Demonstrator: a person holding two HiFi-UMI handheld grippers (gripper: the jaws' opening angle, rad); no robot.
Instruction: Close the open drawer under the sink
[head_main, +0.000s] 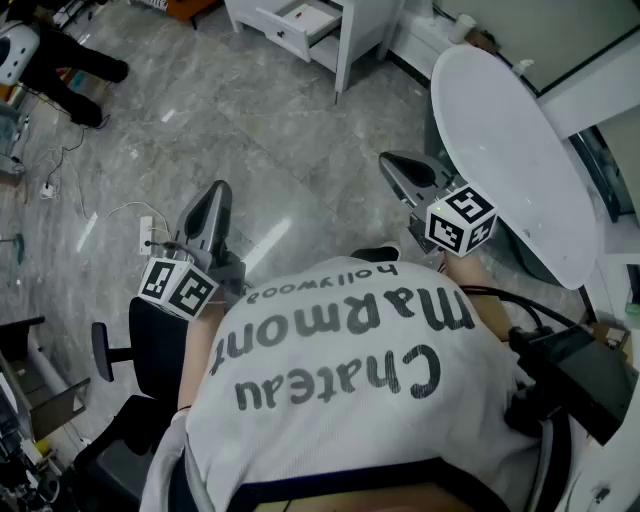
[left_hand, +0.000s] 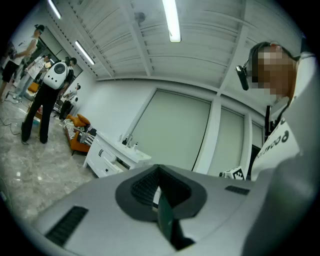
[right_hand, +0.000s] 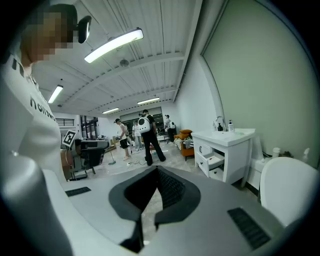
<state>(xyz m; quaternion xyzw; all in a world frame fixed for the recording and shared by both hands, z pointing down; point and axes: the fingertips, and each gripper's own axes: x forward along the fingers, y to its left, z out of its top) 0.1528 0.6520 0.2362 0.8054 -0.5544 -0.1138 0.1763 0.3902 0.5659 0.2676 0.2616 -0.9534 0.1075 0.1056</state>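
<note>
I hold the left gripper (head_main: 216, 196) and right gripper (head_main: 392, 163) pressed together, empty, because the open drawer (head_main: 303, 18) lies well apart, awaiting 1 push.

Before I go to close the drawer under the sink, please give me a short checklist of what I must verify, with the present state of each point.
1. Drawer is open, jutting from the vanity cabinet: ok.
2. Right tool is shut and holds nothing: ok.
3. Left tool is shut and holds nothing: ok.
4. A tool is close enough to push the drawer front: not ok, both are far off across the floor.
5. Nothing sticks out of the drawer: cannot tell, it is too small to see.
</note>
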